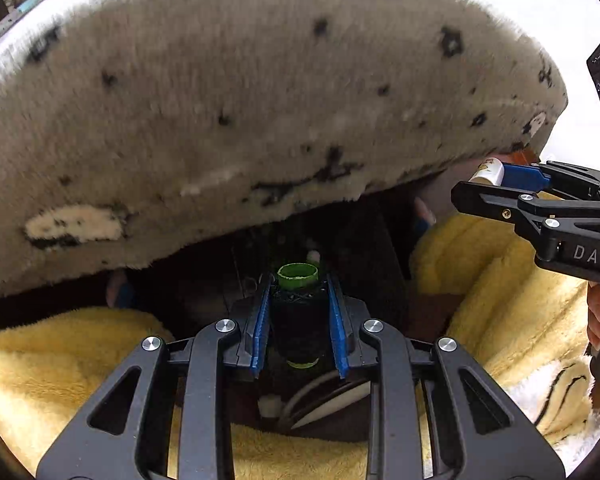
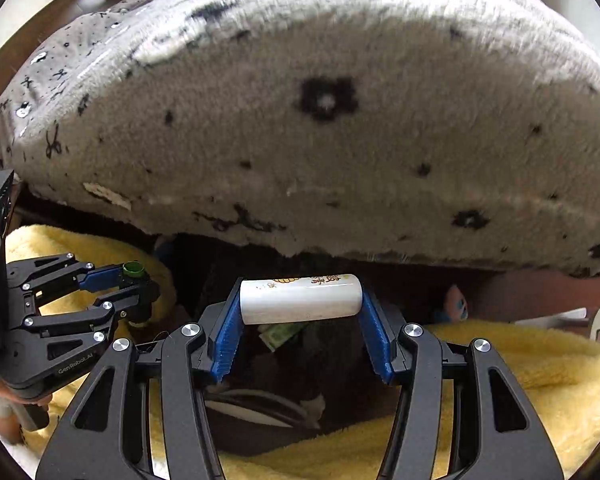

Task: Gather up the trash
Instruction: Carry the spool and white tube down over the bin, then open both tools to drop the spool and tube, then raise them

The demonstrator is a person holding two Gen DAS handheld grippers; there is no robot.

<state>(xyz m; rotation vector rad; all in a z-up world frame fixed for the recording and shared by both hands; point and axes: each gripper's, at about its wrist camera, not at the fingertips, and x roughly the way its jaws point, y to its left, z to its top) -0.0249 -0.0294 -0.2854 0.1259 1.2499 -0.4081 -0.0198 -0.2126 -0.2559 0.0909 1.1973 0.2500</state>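
The left gripper (image 1: 299, 312) clamps a dark spool with a green core (image 1: 298, 276), and the right gripper (image 2: 300, 312) pinches a white tube (image 2: 300, 298) endwise. Both hover near the yellow blanket (image 2: 520, 360), under the grey spotted plush cover (image 2: 320, 120).

Fuzzy cover (image 1: 236, 92): grey-beige pile, scattered black dots, flower marks; 1 cream patch with black flecks at 8 o'clock in left wrist view.
Blanket (image 1: 60, 356): pale yellow plush; white section with black lines at 4 o'clock.
Left tongs (image 1: 298, 320): black frame, blue ribbed pads, silver rivets.
Spool (image 1: 298, 312): black thread, green core rim.
Right tongs (image 2: 300, 312): black, blue pads.
Tube (image 2: 300, 298): white, yellow drawing and black lettering along top edge.
Green-printed scrap (image 2: 278, 336) at 6 o'clock of tube.
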